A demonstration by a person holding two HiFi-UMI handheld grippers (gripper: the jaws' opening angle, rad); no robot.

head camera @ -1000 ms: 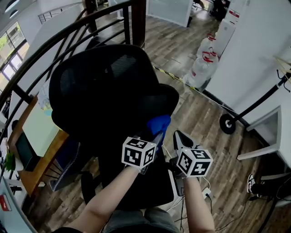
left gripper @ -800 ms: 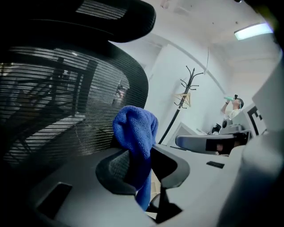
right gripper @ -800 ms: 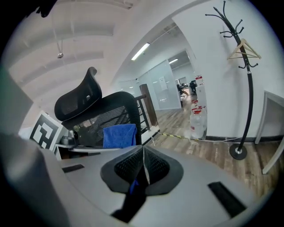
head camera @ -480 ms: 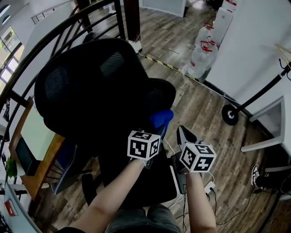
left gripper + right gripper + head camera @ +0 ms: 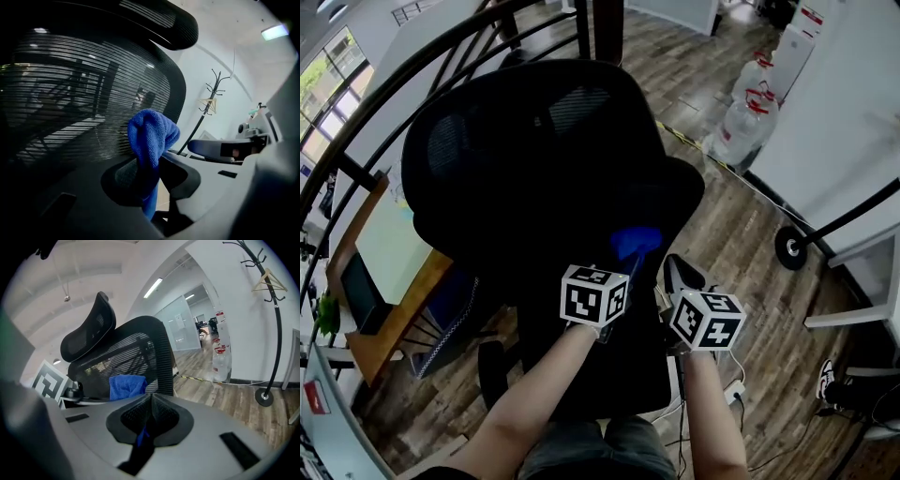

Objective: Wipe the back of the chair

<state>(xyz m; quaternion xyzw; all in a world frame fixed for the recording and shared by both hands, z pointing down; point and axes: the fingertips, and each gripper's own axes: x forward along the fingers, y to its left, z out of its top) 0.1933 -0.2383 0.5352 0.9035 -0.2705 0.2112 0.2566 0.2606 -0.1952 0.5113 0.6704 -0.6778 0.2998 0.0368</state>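
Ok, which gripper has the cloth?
The left gripper, its jaws clamped on the blue cloth at the chair back. The right gripper has its jaws together, off to the side.

cloth (image 5: 152,132): lower end swallowed between the left gripper (image 5: 149,171) jaws
chair back (image 5: 84,108): left side runs off frame
blue scrap (image 5: 139,436) in the right gripper (image 5: 150,414): too tiny to tell

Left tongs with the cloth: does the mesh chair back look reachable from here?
Probably yes. The left tongs are shut on the blue cloth, which sits right by the mesh chair back with nothing between them; contact itself is unclear.
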